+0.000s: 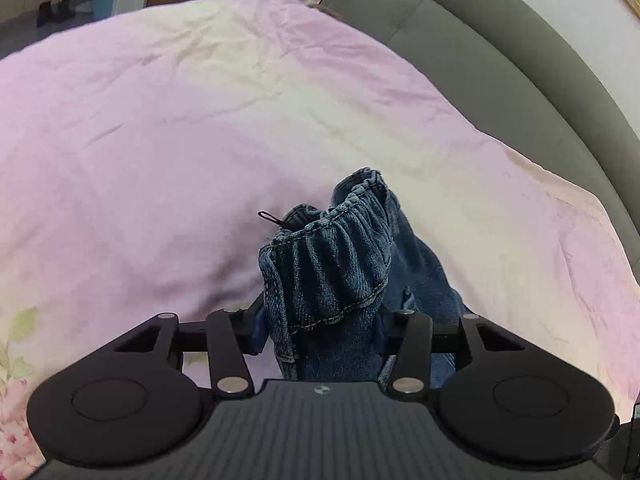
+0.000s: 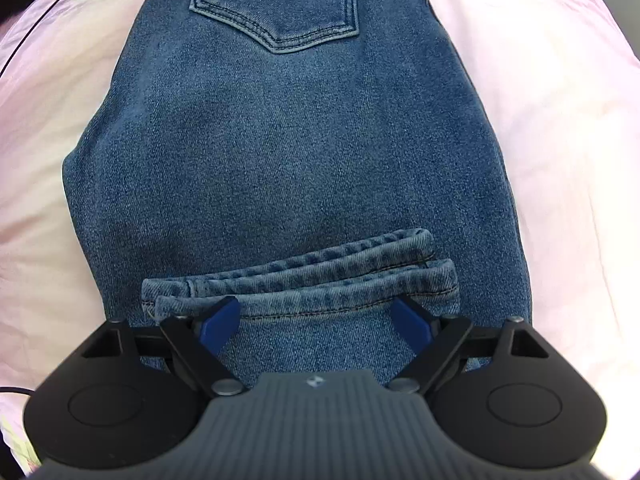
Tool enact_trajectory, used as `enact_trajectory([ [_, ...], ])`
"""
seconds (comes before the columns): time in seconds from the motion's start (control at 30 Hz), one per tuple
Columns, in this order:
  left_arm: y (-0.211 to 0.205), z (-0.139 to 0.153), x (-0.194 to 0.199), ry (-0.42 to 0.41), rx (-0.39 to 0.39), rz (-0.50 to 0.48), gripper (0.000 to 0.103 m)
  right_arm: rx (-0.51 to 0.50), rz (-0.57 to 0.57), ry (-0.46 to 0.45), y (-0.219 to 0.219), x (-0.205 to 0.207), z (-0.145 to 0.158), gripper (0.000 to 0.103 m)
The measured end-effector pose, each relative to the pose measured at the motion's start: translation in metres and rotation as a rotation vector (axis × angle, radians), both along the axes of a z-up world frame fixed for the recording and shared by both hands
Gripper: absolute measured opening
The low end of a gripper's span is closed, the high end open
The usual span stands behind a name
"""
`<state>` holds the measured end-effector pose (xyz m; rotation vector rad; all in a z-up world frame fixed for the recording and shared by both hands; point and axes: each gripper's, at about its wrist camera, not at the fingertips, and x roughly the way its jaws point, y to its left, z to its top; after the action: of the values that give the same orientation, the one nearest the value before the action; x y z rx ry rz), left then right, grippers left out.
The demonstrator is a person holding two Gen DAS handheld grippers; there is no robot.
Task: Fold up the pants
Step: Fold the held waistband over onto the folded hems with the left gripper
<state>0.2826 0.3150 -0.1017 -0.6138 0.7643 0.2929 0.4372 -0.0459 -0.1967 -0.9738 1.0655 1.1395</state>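
We held left gripper (image 1: 320,328) clamped on bunched elastic waistband (image 1: 340,240) of jeans (image 2: 288,152), lifted off pink bedsheet (image 1: 160,140), likely to carry waist end over. Right gripper (image 2: 316,320) stood wide, gripping nothing, just above leg hems (image 2: 320,276) stacked on folded denim; back pocket (image 2: 276,4) lay ahead of it. Hems seemingly just set down to complete fold.
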Motion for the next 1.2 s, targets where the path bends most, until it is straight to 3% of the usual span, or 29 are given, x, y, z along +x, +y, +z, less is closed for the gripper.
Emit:
enact_trajectory([
  [0.23, -0.063, 0.065, 0.009, -0.063, 0.147, -0.087, 0.043, 0.007, -0.162, -0.067, -0.013, -0.014, 0.017, 0.083],
  [0.4, -0.148, 0.104, 0.018, -0.096, 0.365, -0.216, 0.042, 0.043, -0.239, -0.130, -0.036, -0.031, 0.045, 0.088],
  [0.6, -0.250, 0.119, 0.031, -0.115, 0.566, -0.374, 0.041, 0.073, -0.371, -0.196, -0.088, -0.051, 0.072, 0.092],
  [0.83, -0.354, 0.083, 0.038, -0.088, 0.748, -0.586, 0.040, 0.087, -0.595, -0.163, -0.174, -0.067, 0.076, 0.092],
  [0.97, -0.405, 0.042, 0.038, -0.029, 0.772, -0.706, 0.038, 0.153, -0.692, -0.088, -0.211, -0.073, 0.071, 0.092],
  [1.2, -0.443, -0.035, 0.023, 0.070, 0.779, -0.852, 0.038, 0.226, -0.818, 0.009, -0.243, -0.087, 0.057, 0.092],
])
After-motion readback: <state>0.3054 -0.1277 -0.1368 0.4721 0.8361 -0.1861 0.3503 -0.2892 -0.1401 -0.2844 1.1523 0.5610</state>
